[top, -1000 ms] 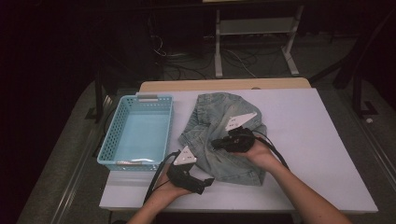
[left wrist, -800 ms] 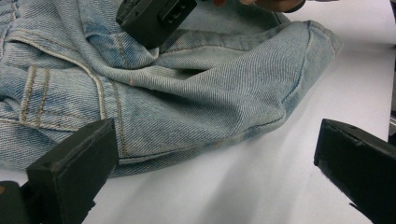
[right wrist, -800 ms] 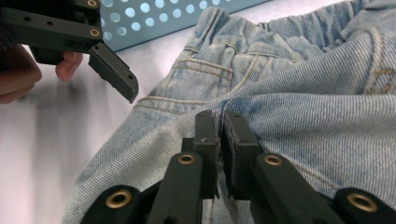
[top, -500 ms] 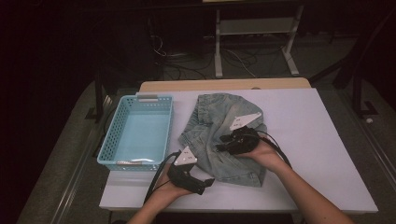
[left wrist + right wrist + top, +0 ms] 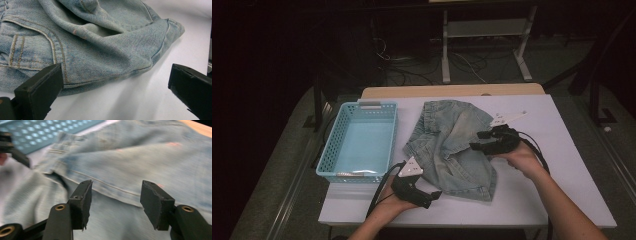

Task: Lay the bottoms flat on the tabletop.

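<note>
Frankly, what worries me here is a bad bite on the jeans [image 5: 452,145] — they lie crumpled in layers in the middle of the table [image 5: 562,170], just right of the basket [image 5: 362,140], and a jaw coming in low could catch two folds at once or nip a single thin edge that slips out on the lift. The right gripper [image 5: 477,146] has just been opening its jaws, and in its own view they stand apart above a seam with nothing pinched between them, so the denim on that side is loose; that view is also blurred, so I judge the hand to be on the move, and a closing made in motion could land off the seam. If I drag instead of lifting, the whole heap could slide toward the near edge of the table. The left gripper [image 5: 432,196] rests low at the near edge, cradled from beneath in the hand, pointing right toward the hem; its jaws are spread wide with bare table and the jeans' corner ahead of them, touching nothing. The right hand reaches in from the right, forearm slanting across the table, the gripper held roughly level over the jeans' right edge and pointing left toward the basket — its grey plate [image 5: 507,118] tilted up behind.
</note>
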Demonstrator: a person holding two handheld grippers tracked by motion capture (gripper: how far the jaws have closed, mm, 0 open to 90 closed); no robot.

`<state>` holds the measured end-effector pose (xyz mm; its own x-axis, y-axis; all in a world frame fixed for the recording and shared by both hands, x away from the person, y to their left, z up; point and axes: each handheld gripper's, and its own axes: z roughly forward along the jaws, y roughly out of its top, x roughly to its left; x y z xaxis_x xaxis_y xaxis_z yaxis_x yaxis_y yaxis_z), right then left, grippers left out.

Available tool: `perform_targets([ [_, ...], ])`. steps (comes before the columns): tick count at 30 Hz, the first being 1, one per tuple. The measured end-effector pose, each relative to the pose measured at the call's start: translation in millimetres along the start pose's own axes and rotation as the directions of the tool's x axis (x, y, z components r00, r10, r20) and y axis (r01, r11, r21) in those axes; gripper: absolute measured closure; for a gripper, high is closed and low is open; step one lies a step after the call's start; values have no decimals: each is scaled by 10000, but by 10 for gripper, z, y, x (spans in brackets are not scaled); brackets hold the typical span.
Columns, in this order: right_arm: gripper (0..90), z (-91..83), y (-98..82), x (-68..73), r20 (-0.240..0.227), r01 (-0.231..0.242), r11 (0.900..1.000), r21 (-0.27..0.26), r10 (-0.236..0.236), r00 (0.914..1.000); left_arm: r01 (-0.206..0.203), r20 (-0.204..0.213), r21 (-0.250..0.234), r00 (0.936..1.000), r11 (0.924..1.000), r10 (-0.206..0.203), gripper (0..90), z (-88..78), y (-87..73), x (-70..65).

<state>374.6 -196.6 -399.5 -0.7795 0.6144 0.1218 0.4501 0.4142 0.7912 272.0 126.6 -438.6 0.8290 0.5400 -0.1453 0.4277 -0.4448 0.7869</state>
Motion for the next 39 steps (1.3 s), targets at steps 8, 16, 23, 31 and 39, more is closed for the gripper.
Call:
perform_targets([
  [8, 418, -146, -163, -392, 1164, -775, 9969, 154, 752, 9904, -7, 29, -4, 10000, 10000, 7, 0, 6, 4, -2],
  [16, 441, -69, -304, -671, 1876, -1533, 9876, 323, 1447, 9715, 30, 45, -32, 10000, 10000, -30, 0, 2, 6, 6],
  [23, 449, 45, -384, -821, 1968, -2062, 9780, 315, 1962, 9606, 52, 24, -19, 10000, 10000, -51, 0, 9, 2, 16],
  [31, 486, 207, -428, -850, 1866, -1922, 9794, 625, 1777, 9662, 60, 56, -1, 10000, 10000, -60, 0, 20, 5, 10],
  [39, 739, 258, -404, -784, 2024, -1457, 9867, 718, 1286, 9708, 49, 97, 20, 9999, 10000, -49, 0, 28, 5, 15],
])
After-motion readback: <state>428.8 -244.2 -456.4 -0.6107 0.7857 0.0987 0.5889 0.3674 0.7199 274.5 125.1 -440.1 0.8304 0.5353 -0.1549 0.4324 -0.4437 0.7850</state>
